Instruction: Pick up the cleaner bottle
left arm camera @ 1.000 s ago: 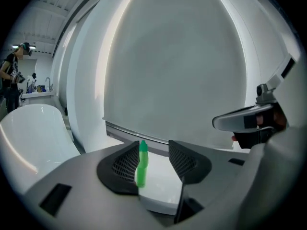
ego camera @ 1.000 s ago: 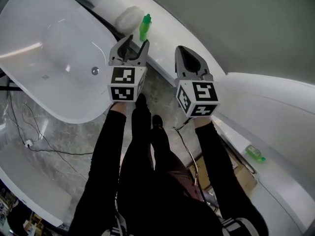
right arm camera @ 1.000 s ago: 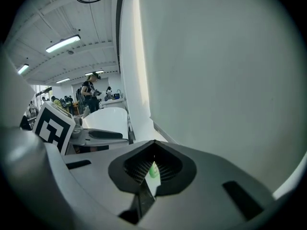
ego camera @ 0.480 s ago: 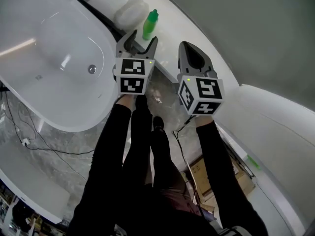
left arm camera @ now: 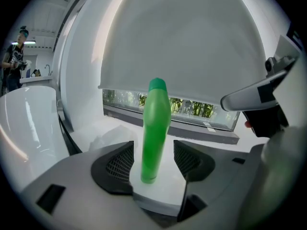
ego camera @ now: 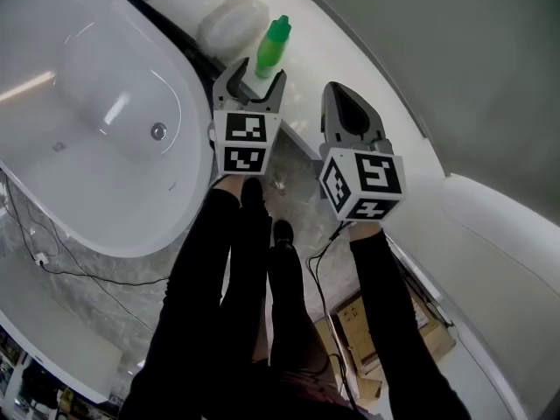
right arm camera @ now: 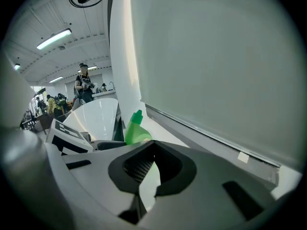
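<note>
The green cleaner bottle (ego camera: 273, 46) stands upright on a white ledge (ego camera: 308, 59) beside the bathtub. My left gripper (ego camera: 255, 71) is open, one finger on each side of the bottle's base. In the left gripper view the bottle (left arm camera: 154, 128) rises between the two dark pads (left arm camera: 115, 166), with a gap on both sides. My right gripper (ego camera: 337, 88) hangs to the right of the bottle, its jaws closed tip to tip on nothing. In the right gripper view the bottle (right arm camera: 136, 128) shows beyond and left of the closed right gripper (right arm camera: 152, 145).
A white bathtub (ego camera: 87, 103) fills the left side. A crumpled white bag (ego camera: 232, 20) lies on the ledge just behind the bottle. Cables (ego camera: 52, 261) run over the marble floor. Cardboard boxes (ego camera: 372, 322) sit at lower right. My legs stand below.
Both grippers have dropped toward the ledge. The left jaws have spread wider and now stand on either side of the bottle's base. The right gripper stayed closed.
</note>
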`<state>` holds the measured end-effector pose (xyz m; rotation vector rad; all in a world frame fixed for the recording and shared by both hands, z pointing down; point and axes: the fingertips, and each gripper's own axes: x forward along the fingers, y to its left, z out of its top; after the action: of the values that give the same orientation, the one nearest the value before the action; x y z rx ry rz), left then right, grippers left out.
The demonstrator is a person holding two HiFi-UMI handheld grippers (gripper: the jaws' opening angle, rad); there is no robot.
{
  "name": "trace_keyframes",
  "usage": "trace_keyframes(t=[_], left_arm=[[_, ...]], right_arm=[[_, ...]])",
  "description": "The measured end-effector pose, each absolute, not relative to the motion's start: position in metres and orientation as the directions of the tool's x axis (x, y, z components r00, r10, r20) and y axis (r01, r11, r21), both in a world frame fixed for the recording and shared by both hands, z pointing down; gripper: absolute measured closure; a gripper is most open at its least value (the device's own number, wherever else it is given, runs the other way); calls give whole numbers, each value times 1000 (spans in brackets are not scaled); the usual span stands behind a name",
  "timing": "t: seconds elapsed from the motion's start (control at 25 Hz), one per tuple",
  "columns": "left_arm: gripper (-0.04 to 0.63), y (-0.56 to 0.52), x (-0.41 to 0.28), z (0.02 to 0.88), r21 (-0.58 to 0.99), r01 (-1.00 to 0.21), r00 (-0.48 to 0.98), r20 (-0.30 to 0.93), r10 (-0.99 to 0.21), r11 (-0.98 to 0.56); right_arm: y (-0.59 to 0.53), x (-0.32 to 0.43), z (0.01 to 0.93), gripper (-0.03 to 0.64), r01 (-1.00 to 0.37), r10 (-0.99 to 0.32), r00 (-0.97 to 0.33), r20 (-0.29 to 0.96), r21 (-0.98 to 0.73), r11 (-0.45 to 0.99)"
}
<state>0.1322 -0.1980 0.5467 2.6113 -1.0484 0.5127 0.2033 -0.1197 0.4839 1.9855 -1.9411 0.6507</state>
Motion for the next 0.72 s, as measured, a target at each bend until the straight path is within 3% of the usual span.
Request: trace_keyframes(t=[0.72], left_arm=[[333,-220,153,594,51,-704,682,328,-654,-709]], right_arm=[[-134,208,528,615,-988,-871,-7,492,-137,-70]])
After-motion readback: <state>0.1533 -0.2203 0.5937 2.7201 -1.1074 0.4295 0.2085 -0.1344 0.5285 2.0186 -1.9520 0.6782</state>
